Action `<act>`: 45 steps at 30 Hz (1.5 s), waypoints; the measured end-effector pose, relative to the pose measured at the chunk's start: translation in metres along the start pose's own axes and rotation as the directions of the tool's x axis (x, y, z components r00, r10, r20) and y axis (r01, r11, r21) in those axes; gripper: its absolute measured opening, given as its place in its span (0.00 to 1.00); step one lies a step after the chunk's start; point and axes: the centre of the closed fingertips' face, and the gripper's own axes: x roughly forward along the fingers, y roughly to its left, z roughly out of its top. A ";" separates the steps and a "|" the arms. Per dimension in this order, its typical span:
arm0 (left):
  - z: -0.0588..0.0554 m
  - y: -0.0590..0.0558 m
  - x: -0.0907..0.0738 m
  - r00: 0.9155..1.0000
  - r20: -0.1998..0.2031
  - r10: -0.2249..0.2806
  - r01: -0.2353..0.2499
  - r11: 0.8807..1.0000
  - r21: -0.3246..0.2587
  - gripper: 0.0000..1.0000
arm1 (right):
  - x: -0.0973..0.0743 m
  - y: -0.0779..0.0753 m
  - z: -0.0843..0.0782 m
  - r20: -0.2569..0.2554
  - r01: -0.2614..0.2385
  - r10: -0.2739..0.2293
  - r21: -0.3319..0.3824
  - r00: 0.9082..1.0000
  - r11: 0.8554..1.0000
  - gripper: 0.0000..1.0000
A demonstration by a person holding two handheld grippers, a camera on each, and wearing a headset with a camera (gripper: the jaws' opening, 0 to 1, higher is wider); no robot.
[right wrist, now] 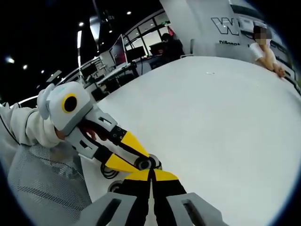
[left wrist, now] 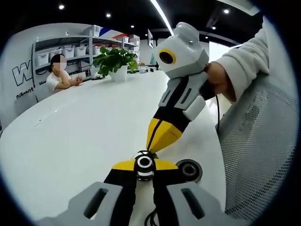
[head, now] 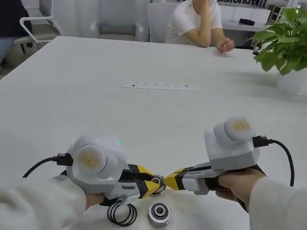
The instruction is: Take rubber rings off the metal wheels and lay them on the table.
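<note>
**Wheel gripped at the counter's near edge**

My left claw [head: 152,186] is clenched on a metal wheel [left wrist: 144,162], with one yellow jaw on each side of it. It sits low over the near edge of the white counter [head: 144,120]; whether the wheel touches the surface I cannot tell. A dark band runs around the wheel's rim.

My right claw [left wrist: 153,142] comes in from the opposite side. Its two jaws are pressed together into a single yellow point that meets the wheel's rim. Whether anything is pinched between those jaws I cannot tell; the spot is too small to make out.

Loose rubber rings [head: 122,213], thin and black, lie overlapping on the counter, just below my left claw in the head view. Beside them, to the right, a second wheel [head: 159,213] lies flat, silver with a dark centre.

Farther out, a white power strip [head: 160,86] lies in the middle of the counter. A potted plant [head: 283,40] stands at the far right, and a person [head: 196,21] in a white top sits at the far side.
</note>
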 end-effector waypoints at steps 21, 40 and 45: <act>0.000 0.000 0.000 1.000 0.006 0.000 0.001 1.000 -0.003 0.07 | 0.001 0.005 0.004 0.014 -0.022 0.022 0.005 1.000 1.000 0.00; 0.000 0.000 0.000 1.000 0.009 0.000 0.000 1.000 -0.012 0.07 | 0.004 0.010 0.008 0.036 -0.030 0.031 -0.031 0.999 0.999 0.00; 0.001 -0.001 0.000 1.000 0.018 -0.007 0.008 0.999 -0.045 0.09 | 0.004 0.008 0.005 0.024 -0.022 0.022 -0.022 0.999 1.000 0.00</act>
